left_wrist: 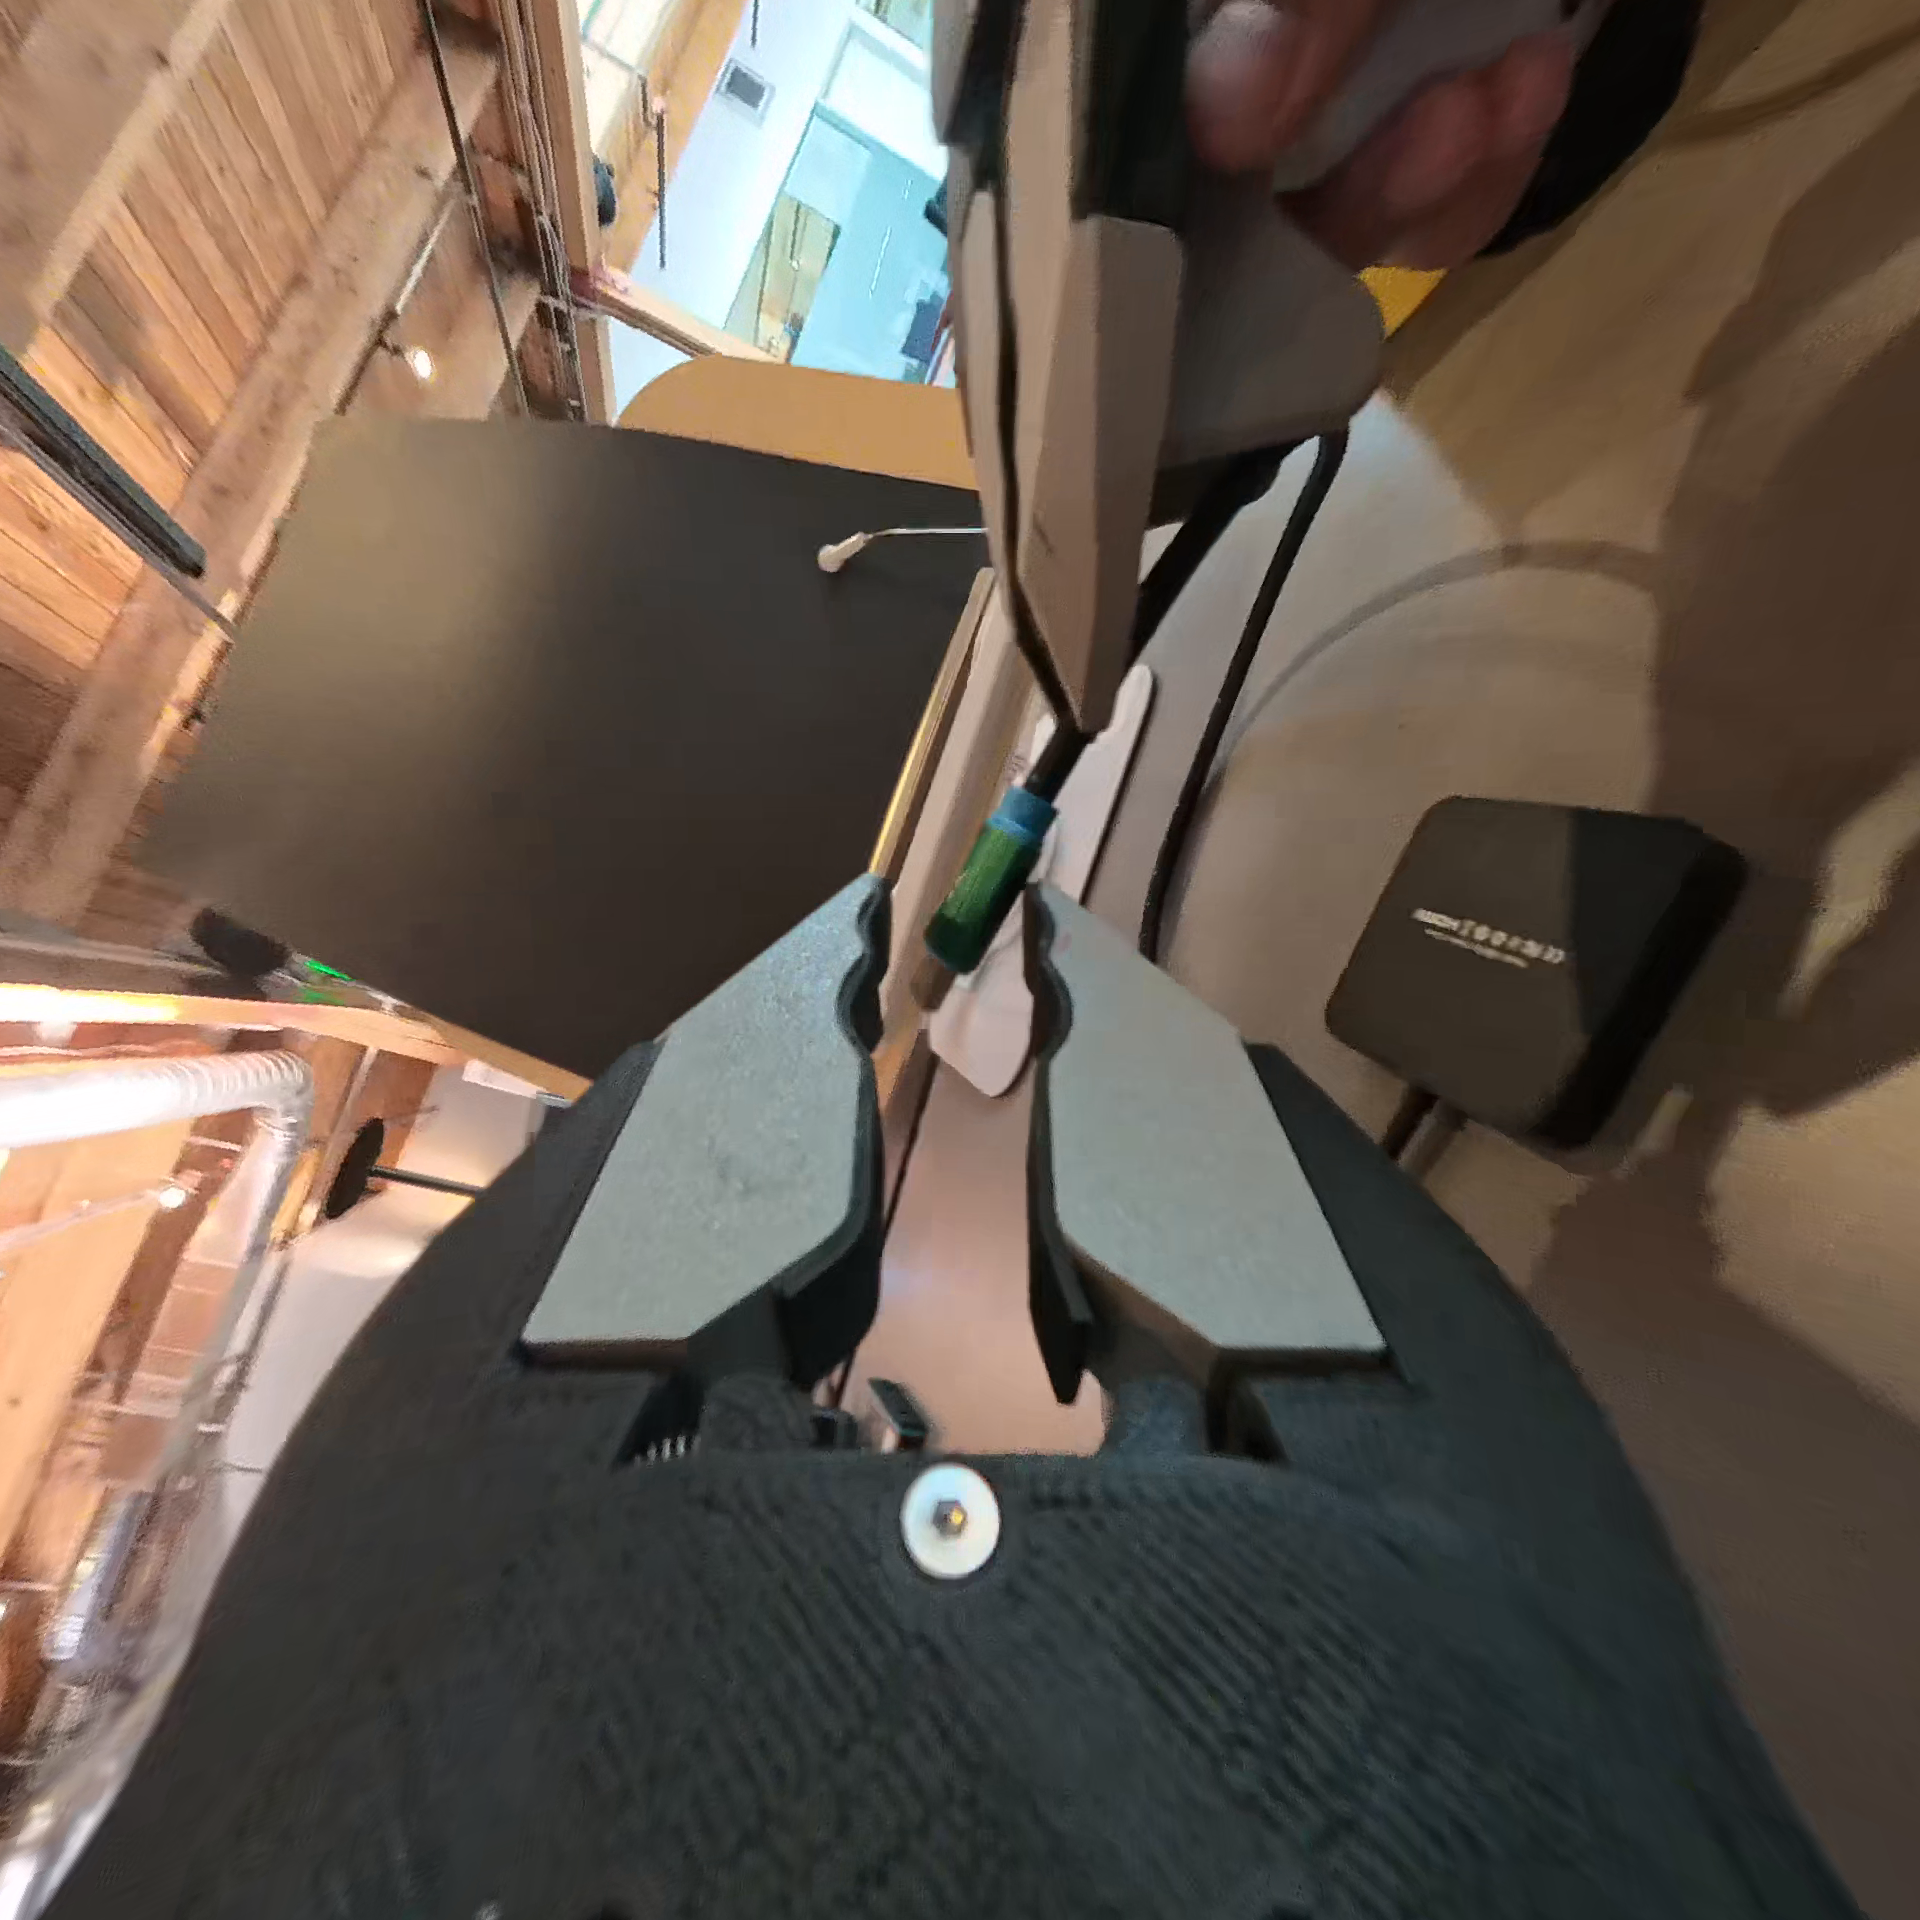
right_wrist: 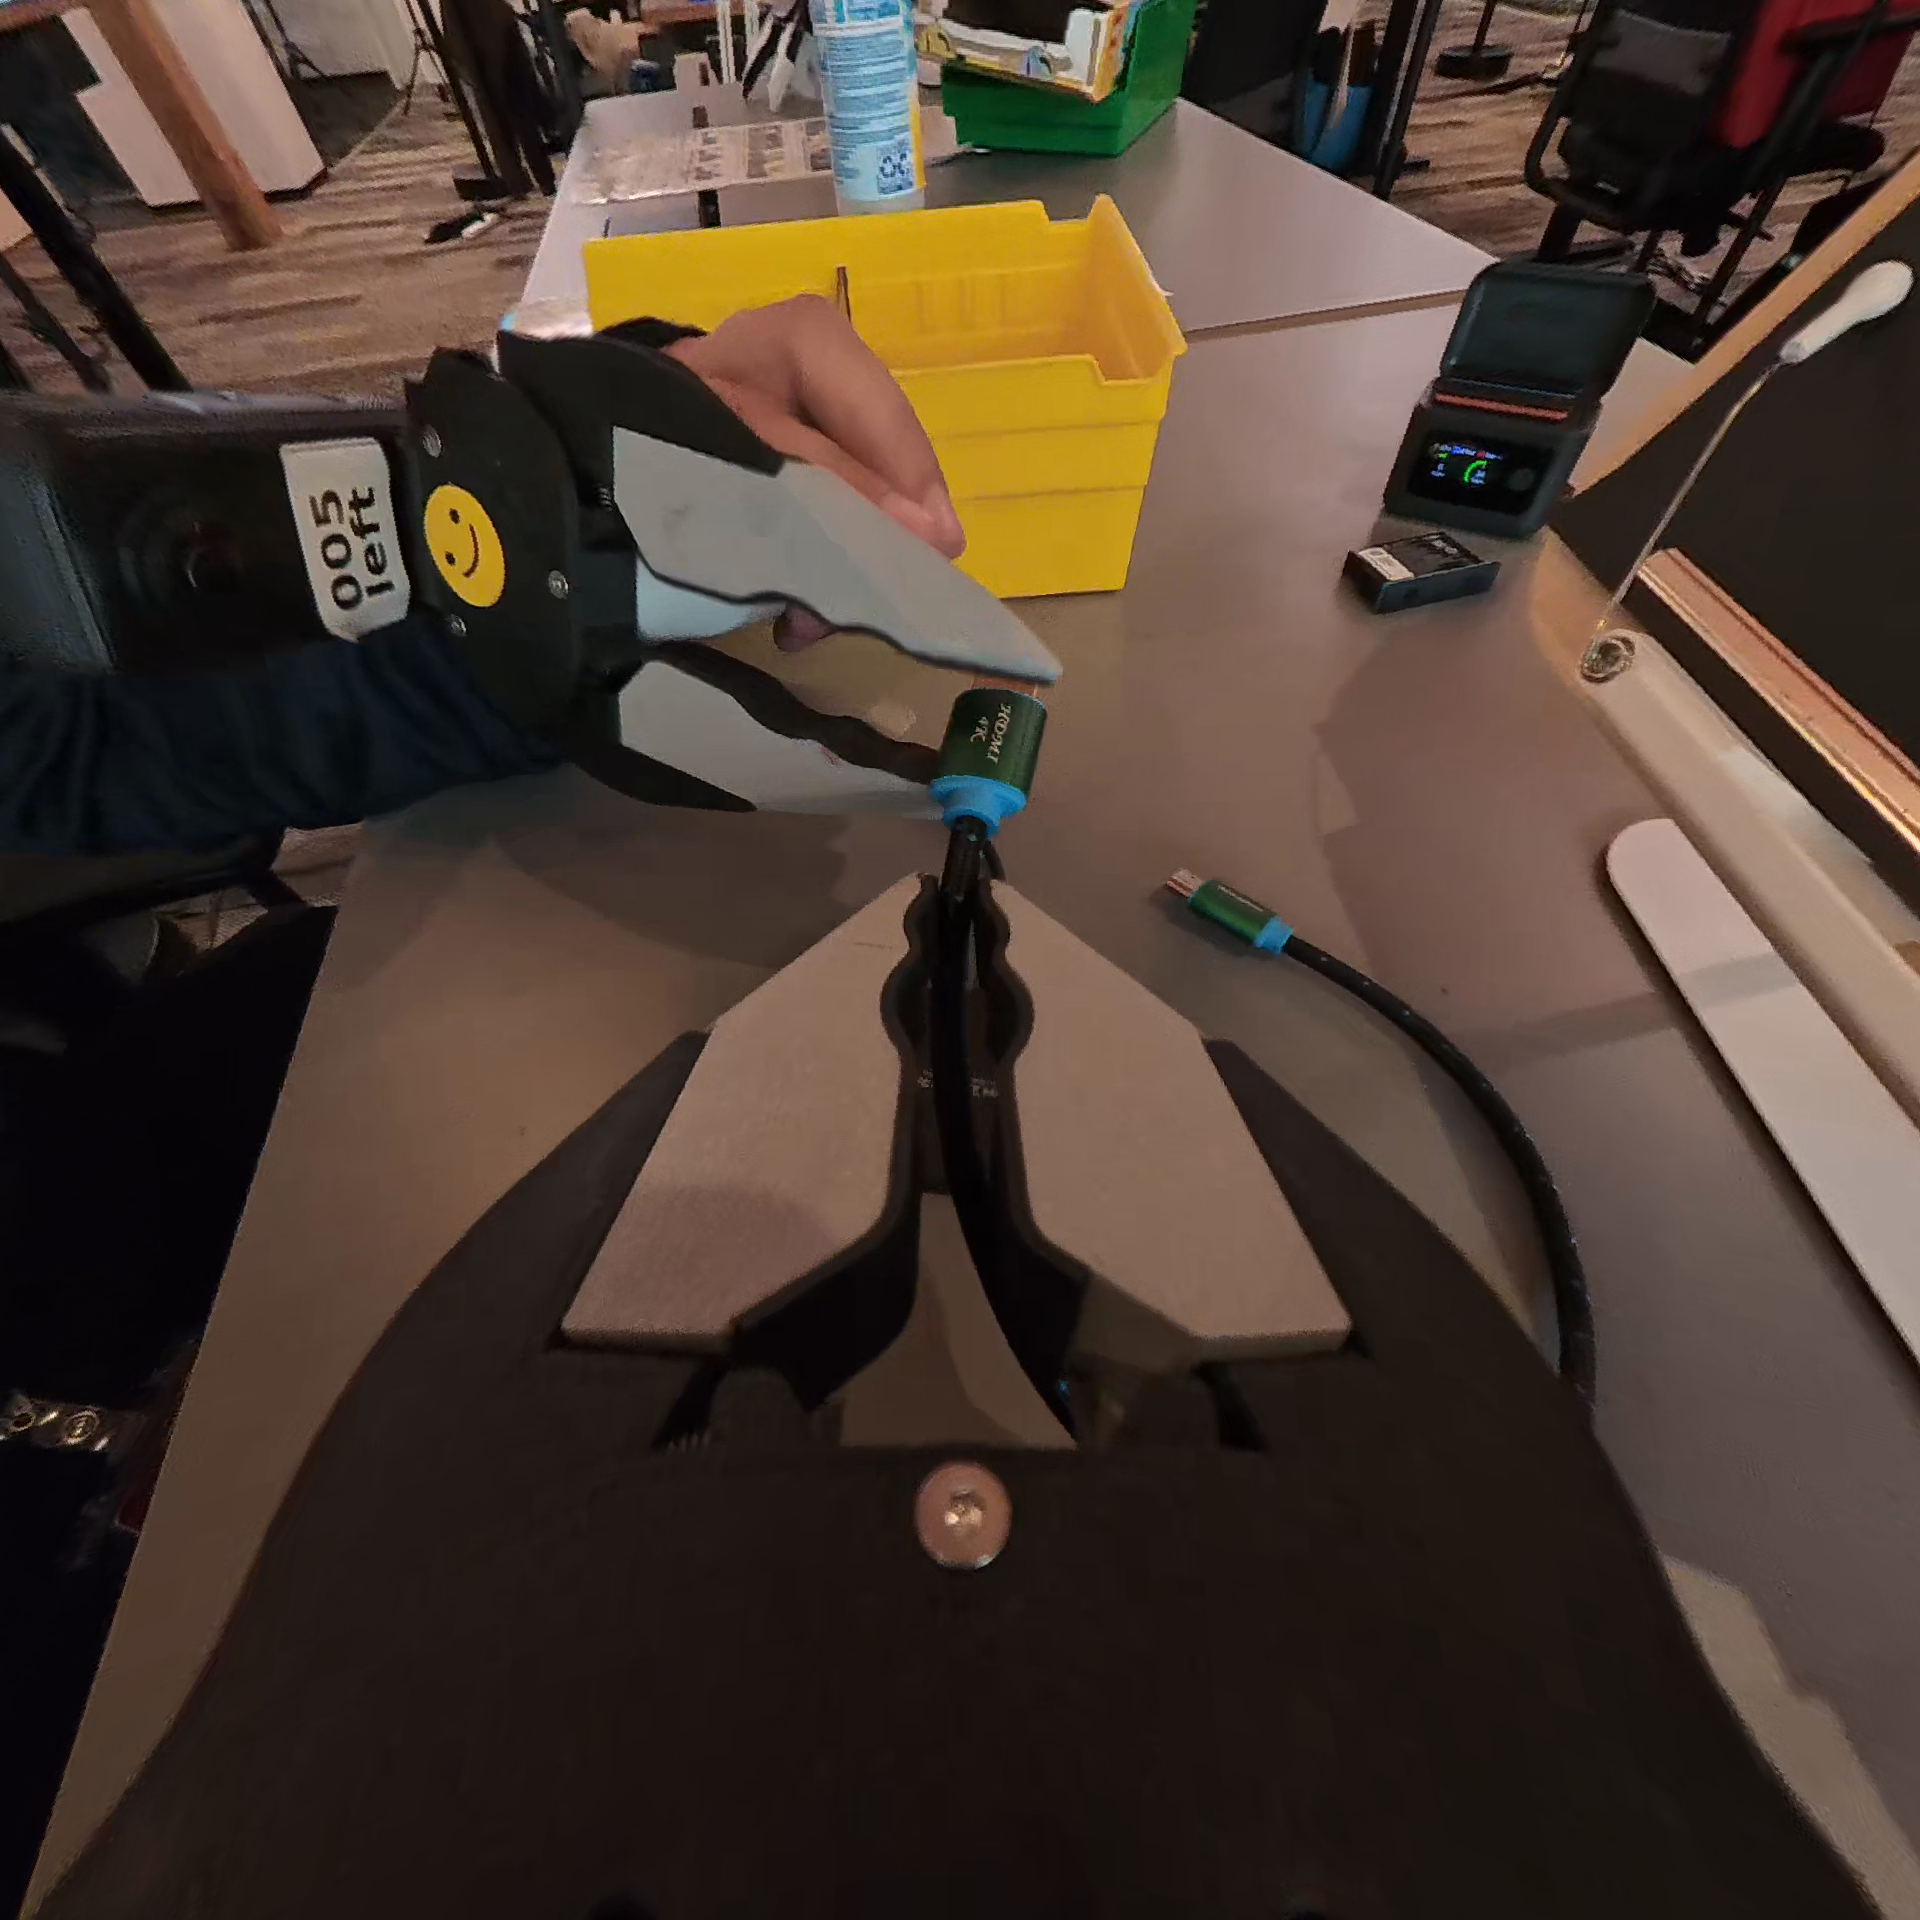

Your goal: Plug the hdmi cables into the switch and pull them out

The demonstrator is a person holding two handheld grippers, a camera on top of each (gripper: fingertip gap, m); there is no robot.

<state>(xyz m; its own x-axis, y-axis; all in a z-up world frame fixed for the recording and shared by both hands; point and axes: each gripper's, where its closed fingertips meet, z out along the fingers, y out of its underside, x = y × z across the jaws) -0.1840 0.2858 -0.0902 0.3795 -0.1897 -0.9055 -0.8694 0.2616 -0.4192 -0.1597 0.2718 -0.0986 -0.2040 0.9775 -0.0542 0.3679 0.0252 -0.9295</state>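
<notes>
My right gripper [right_wrist: 961,894] is shut on a black HDMI cable [right_wrist: 961,1091] just behind its green plug [right_wrist: 992,743], which it holds above the grey table [right_wrist: 1247,727]. My left gripper [right_wrist: 992,738] comes in from the left, open, with its tips on either side of the plug. In the left wrist view the plug [left_wrist: 977,883] hangs between my left gripper's [left_wrist: 961,914] tips, below the right gripper [left_wrist: 1075,717]. The black switch box [left_wrist: 1538,966] lies on the table to the right. A second green plug [right_wrist: 1231,914] lies loose on the table.
A yellow bin [right_wrist: 935,384] stands behind the grippers. A small case with a lit screen [right_wrist: 1496,436] and a small black box [right_wrist: 1418,571] sit at the back right. A white strip [right_wrist: 1766,1039] and a black board [right_wrist: 1818,416] lie along the right. Less than 4 cm separates the two grippers' tips.
</notes>
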